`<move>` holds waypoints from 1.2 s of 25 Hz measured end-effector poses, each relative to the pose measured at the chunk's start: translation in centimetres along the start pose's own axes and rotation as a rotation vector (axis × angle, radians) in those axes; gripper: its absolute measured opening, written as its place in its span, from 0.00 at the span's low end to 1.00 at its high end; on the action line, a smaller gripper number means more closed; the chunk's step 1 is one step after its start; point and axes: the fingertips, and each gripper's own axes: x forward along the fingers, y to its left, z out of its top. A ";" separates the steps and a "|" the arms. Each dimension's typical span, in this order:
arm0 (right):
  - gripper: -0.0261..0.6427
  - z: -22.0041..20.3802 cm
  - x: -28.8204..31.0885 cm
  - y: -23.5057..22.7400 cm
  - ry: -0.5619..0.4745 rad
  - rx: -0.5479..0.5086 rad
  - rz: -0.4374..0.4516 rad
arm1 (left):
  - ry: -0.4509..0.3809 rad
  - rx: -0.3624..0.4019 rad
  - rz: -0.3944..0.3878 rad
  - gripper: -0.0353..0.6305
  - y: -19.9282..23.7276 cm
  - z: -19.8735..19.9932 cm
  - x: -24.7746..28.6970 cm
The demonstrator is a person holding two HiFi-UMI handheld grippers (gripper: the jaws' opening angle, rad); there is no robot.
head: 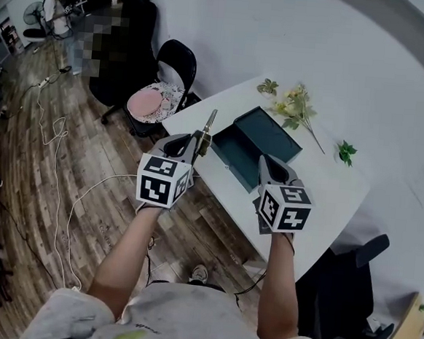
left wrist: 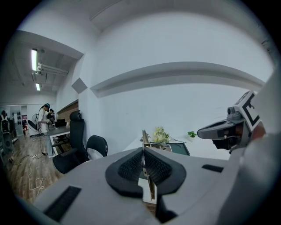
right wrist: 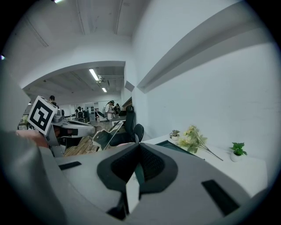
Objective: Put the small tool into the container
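the left hand-held gripper [left wrist: 143, 154] was clamped shut on the small tool [left wrist: 144, 138], a thin brass-coloured strip standing up out of its pads. only its own view showed that grip. the head view showed the tool raised near the left end of the dark green container [head: 266, 136] on the white counter [head: 327, 189], not in it. the tool's lower end was hidden. the right hand-held gripper [right wrist: 139, 149] had its jaws together on nothing, above the counter's near edge. flowers [head: 296, 104] lay beyond.
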 end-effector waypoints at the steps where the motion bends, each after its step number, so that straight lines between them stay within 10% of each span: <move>1: 0.05 0.1 0.1 -0.3 -0.002 0.003 -0.002 | 0.001 0.002 -0.001 0.06 0.0 0.1 0.3; 30: 0.04 0.5 4.1 -5.8 0.008 0.047 -0.230 | -0.027 0.055 -0.231 0.06 0.7 2.0 10.3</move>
